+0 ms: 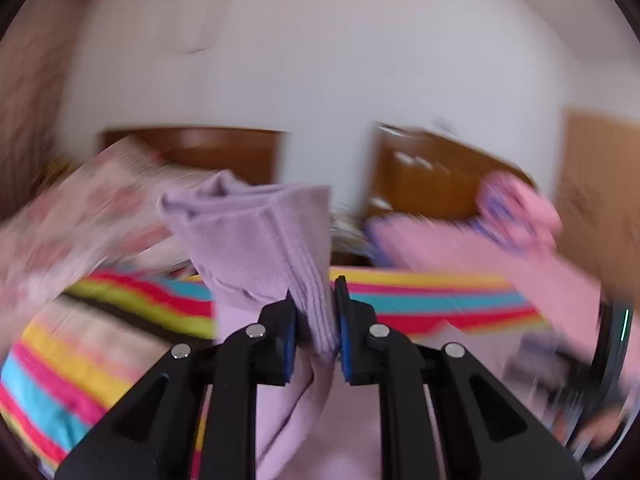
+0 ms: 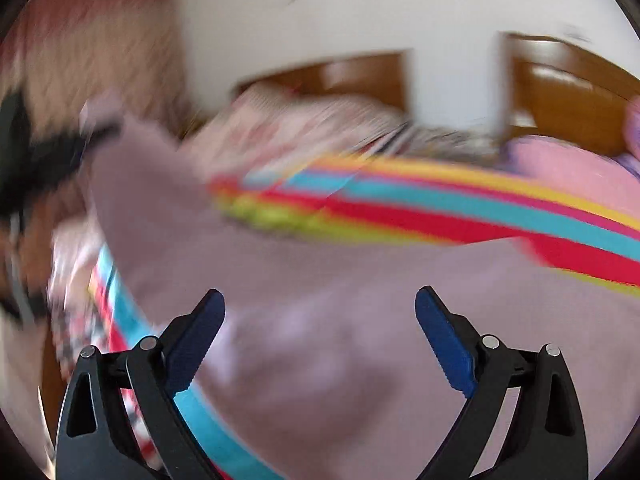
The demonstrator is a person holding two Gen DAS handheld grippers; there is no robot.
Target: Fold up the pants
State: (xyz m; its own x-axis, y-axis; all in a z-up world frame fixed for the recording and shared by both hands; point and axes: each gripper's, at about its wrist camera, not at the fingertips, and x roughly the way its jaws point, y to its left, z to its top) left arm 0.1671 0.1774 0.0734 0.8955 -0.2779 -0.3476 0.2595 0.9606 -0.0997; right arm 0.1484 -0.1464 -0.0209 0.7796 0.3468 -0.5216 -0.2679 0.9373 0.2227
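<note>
Pants (image 1: 264, 240) pinched in left tongs (image 1: 316, 320) — right tongs (image 2: 320, 312) spread wide, empty.

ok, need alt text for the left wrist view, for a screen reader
The left gripper is clamped on a bunched fold of lilac pants, lifted above a bed with a rainbow-striped sheet. Behind, motion-blurred, are a pink blanket, a wooden headboard and a white wall.
</note>
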